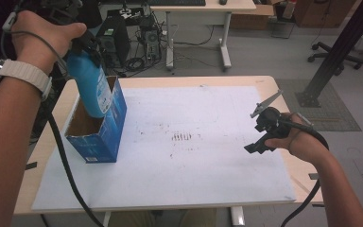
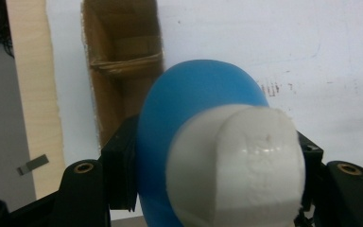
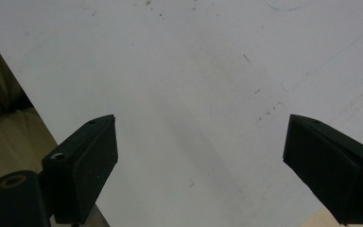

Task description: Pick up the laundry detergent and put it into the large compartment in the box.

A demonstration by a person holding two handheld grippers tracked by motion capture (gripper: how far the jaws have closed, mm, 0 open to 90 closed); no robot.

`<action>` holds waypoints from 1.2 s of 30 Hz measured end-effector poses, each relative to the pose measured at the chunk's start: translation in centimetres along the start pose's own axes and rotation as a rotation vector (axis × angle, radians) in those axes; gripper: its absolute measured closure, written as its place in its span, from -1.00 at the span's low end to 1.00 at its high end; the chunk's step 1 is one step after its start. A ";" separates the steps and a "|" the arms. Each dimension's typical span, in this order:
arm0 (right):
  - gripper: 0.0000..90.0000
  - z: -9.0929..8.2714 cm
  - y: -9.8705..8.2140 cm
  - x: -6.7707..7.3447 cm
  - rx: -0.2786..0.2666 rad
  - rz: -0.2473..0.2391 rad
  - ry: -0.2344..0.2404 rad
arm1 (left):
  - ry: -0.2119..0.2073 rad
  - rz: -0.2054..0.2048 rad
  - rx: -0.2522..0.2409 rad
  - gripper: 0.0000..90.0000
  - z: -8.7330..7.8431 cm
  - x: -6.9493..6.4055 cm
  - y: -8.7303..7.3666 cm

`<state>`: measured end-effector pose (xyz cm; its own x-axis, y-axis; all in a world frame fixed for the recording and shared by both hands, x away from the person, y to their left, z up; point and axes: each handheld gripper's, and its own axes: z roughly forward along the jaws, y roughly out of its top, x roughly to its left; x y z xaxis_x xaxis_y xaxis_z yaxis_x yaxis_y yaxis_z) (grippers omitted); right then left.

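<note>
Nearest, right of the open blue carton (image 1: 105, 137), the right gripper (image 1: 264, 137) idles, jaws spread and empty. Farther, the left gripper (image 1: 86, 47) clamps the blue plastic bottle (image 1: 90, 87) near its white cap (image 2: 236, 165), its base inside the carton. It looks smooth, rigid, possibly slippery; gripping just under the cap seems safest.

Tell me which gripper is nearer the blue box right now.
Left. The left gripper holds the blue bottle just above the blue box; the right gripper hovers across the table.

A light blue bottle (image 1: 90, 85) with a white cap (image 2: 238, 165) is seen beside a dark blue box (image 1: 105, 130) lined in plain brown card. The surface (image 1: 208, 161) is covered in white, speckled with small dark marks, and edged in pale wood. Black is noted on both grippers.
</note>
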<state>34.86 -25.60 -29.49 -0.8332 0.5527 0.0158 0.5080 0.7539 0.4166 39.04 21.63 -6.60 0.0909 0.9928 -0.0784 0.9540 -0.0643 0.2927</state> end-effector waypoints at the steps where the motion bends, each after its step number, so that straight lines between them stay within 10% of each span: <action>1: -0.76 0.1 0.0 0.0 0.000 -0.001 0.001 | 0.001 -0.003 -0.002 -0.17 0.0 0.1 0.0; 36: -0.76 0.4 0.5 -0.1 0.020 0.010 0.003 | 0.038 -0.060 0.008 -0.17 3.9 4.4 -0.6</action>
<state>35.29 -25.13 -29.63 -0.8288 0.5591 0.0222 0.5202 0.7553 0.3985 39.98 25.59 -10.85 0.0225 0.9980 -0.0594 0.9597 -0.0049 0.2808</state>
